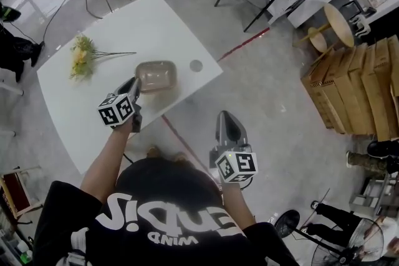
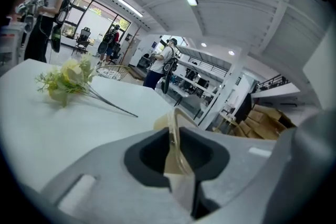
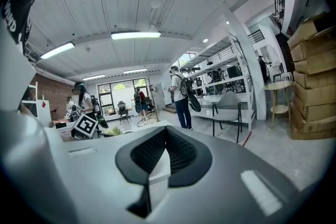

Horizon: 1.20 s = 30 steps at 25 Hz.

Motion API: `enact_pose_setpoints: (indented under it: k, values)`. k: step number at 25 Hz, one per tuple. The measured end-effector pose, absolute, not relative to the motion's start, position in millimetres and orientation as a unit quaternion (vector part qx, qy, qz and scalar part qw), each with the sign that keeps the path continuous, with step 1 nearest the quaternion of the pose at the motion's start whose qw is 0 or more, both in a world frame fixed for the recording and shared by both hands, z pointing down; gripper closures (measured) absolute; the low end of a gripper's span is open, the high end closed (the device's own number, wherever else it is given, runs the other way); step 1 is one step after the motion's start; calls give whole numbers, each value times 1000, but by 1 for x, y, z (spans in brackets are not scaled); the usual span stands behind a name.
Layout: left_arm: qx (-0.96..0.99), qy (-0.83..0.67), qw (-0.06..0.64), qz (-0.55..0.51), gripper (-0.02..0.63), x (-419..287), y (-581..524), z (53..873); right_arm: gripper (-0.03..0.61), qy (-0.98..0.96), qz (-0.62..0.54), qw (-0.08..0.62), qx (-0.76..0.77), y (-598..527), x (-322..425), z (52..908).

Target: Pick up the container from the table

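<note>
1 container (image 1: pixel 156 76), rim btwn left gripper (image 1: pixel 135 86) jaws

A white table (image 1: pixel 143 22) with a plain, smooth top stands on a glossy grey floor (image 1: pixel 274 103). A sprig of yellow-green artificial flowers (image 1: pixel 82 56) lies near its far left edge, thin stem pointing toward the middle. A small grey round disc (image 1: pixel 196 65) lies flat near the right corner. The container (image 1: pixel 156 76) is above the near middle; whether it touches the top is unclear.
</note>
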<state>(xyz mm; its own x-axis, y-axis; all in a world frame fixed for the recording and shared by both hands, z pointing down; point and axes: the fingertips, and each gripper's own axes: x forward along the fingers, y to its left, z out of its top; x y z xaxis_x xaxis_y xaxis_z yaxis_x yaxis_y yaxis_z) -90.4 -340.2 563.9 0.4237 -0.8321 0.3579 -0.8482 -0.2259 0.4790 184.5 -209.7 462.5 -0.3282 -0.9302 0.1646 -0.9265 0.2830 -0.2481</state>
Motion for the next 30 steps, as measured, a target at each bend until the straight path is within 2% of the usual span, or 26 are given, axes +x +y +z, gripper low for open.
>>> enact_pose_setpoints:
  k: [17, 30]
  values:
    - [812, -555, 181, -18, 572, -32, -279, 438, 578, 835, -170, 16, -523, -186, 209, 464]
    - [798, -581, 148, -58, 572, -65, -179, 397, 578, 854, -181, 4, -487, -158, 172, 483]
